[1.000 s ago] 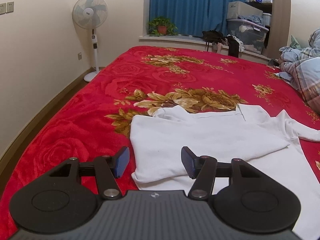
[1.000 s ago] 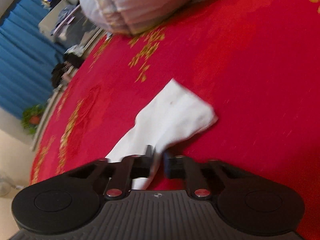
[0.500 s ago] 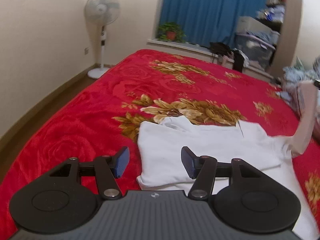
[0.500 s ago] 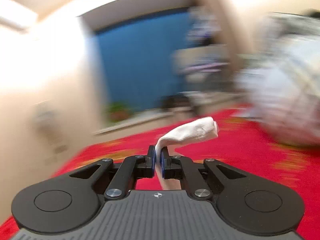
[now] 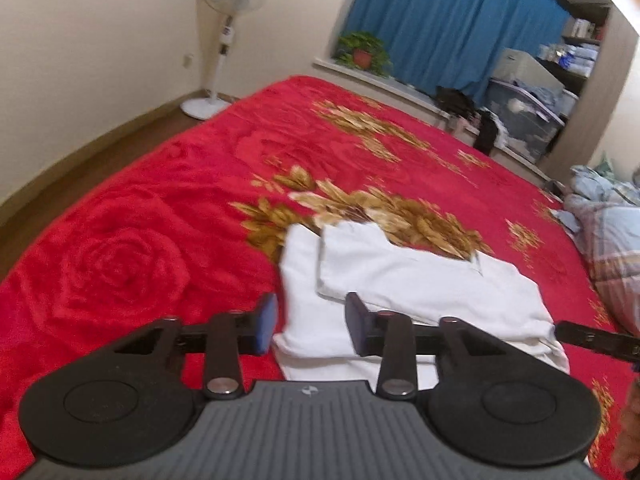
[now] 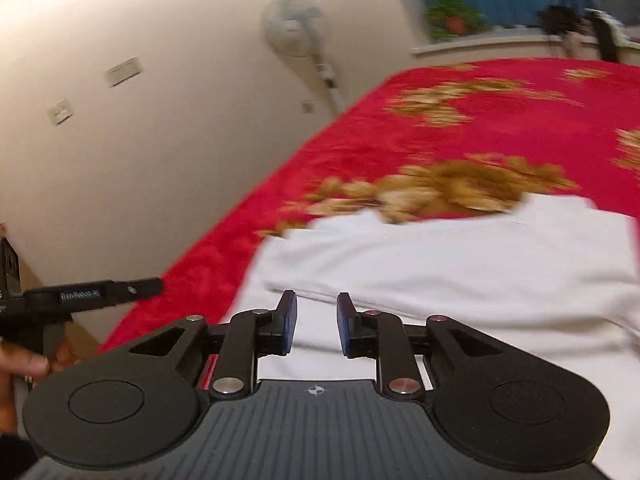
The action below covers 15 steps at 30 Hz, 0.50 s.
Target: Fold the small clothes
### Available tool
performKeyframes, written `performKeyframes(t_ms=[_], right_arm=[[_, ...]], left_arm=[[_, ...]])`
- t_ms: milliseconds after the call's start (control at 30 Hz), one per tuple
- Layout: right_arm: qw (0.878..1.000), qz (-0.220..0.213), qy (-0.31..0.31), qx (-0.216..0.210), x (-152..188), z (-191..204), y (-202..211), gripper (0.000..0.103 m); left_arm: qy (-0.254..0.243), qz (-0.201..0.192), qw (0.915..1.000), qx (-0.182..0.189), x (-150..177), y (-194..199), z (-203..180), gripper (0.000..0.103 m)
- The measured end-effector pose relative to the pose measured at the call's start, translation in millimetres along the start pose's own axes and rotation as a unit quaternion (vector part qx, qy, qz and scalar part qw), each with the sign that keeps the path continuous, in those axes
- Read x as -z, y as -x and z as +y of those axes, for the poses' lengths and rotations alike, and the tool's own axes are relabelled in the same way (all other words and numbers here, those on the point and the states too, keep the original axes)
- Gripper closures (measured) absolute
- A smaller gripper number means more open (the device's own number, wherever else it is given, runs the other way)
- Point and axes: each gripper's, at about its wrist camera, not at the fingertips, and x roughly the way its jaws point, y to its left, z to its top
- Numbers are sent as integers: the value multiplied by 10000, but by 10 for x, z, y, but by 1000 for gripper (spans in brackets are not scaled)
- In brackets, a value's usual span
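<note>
A white garment (image 5: 404, 280) lies on the red bed, both sleeves folded across its body. My left gripper (image 5: 310, 322) is open and empty, low over the garment's near left edge. The garment also shows in the right wrist view (image 6: 460, 264). My right gripper (image 6: 316, 322) is open and empty, just above the garment's near part. Its fingertip (image 5: 592, 338) pokes into the left wrist view at the right. The left gripper's finger (image 6: 96, 294) shows at the left of the right wrist view.
The red floral blanket (image 5: 168, 216) covers the whole bed. A heap of plaid and blue clothes (image 5: 612, 232) lies at the bed's right side. A standing fan (image 5: 228, 36) is by the wall on the left, and a storage box (image 5: 528, 120) stands beyond the bed.
My right gripper carried the right sleeve across the garment, let it go and opened. The sleeve now lies flat on the body. My left gripper stayed open and shifted slightly.
</note>
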Motion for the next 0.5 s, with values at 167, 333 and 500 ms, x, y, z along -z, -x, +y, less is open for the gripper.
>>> performKeyframes(t_ms=[167,333,500], right_arm=[[9952,-2,-448,869,100,-735,486,79],[9820,-322,-1397,1227,390,-1398,530,79],[9572,-544,-2731,793,504,-1905,343,77]], left_arm=[[117,178,9989,422,-39,-297,-51,79],[495,482,9944,800,-42,-806,-59,78],[1358,963,9835,706,-8,-1338,144,70]])
